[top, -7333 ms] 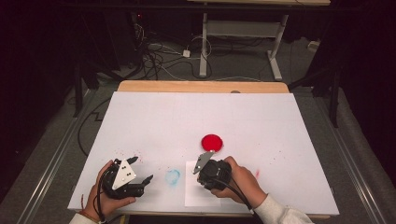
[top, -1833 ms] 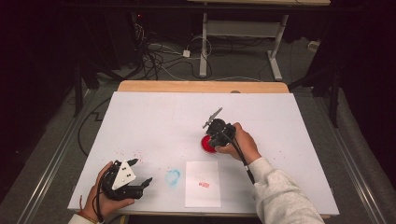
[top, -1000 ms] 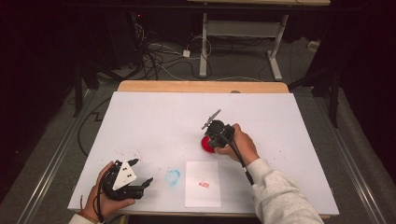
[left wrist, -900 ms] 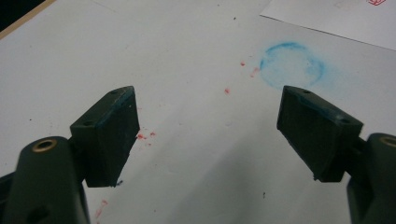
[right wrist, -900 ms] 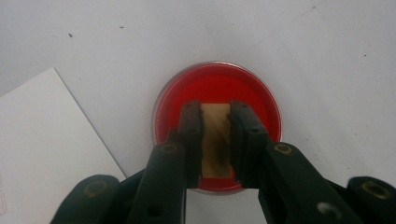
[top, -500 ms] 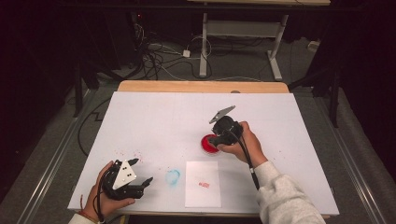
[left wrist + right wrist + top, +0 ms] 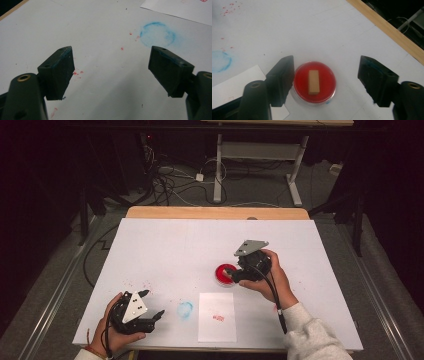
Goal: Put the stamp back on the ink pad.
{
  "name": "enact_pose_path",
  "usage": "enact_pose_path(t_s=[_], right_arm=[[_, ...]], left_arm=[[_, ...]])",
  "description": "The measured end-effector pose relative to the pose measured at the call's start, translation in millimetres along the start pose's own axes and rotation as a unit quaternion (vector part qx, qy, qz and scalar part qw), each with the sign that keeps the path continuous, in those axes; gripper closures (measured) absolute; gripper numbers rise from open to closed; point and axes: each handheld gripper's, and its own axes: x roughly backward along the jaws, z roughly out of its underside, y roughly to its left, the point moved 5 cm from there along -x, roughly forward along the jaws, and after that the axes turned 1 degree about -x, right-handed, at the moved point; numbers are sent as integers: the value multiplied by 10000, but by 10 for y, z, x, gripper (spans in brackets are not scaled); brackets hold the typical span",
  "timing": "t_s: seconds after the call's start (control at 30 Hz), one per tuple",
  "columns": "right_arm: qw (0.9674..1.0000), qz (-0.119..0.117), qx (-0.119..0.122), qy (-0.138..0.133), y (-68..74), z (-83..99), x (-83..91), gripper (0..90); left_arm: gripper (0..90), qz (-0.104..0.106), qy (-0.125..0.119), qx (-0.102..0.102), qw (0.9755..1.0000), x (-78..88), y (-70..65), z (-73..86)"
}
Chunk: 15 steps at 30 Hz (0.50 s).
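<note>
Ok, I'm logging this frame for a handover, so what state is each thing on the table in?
Left gripper: open, holding nothing.
Right gripper: open over the dish.
Red ink dish: uncovered, a wooden stamp block inside.
Wooden stamp block: lying flat, ungripped.
Paper sheet: flat, bearing a red mark.
Table: stained blue and red.

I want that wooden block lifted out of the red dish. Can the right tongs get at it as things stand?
Probably yes. The right tongs are open above the red dish, and the wooden block lies uncovered on it, with nothing between.
</note>
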Motion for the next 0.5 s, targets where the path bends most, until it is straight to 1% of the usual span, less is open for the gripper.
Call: enact_pose_path(t_s=[0.07, 0.17, 0.2, 0.3, 0.33, 0.4, 0.47, 0.5], right_arm=[[9999, 94, -8, -87, -2, 13, 32, 253], [9996, 153, -61, -227, 3, 29, 79, 229], [9995, 161, -39, -284, 5, 33, 91, 219], [9987, 368, -14, -363, 16, 52, 121, 205], [9985, 377, 14, -394, 17, 58, 129, 201], [9979, 434, -25, -477, 26, 74, 146, 193], [9981, 380, -22, -488, 37, 91, 162, 192], [9977, 395, -7, -557, 43, 96, 179, 191]], left_arm=[[204, -1, 1, -3, 10000, -1, -1, 0], [204, -8, -5, 7, 10000, -1, 1, 0], [204, -11, -7, 5, 10000, -1, 1, -1], [205, -8, -9, 7, 10000, -1, -1, -2], [204, -13, -8, 5, 10000, -1, -1, -2], [204, -15, -7, -4, 10000, 2, 2, -2], [204, -28, -23, 7, 10000, 3, 2, -3], [204, -26, -26, 9, 10000, 4, 3, -4]])
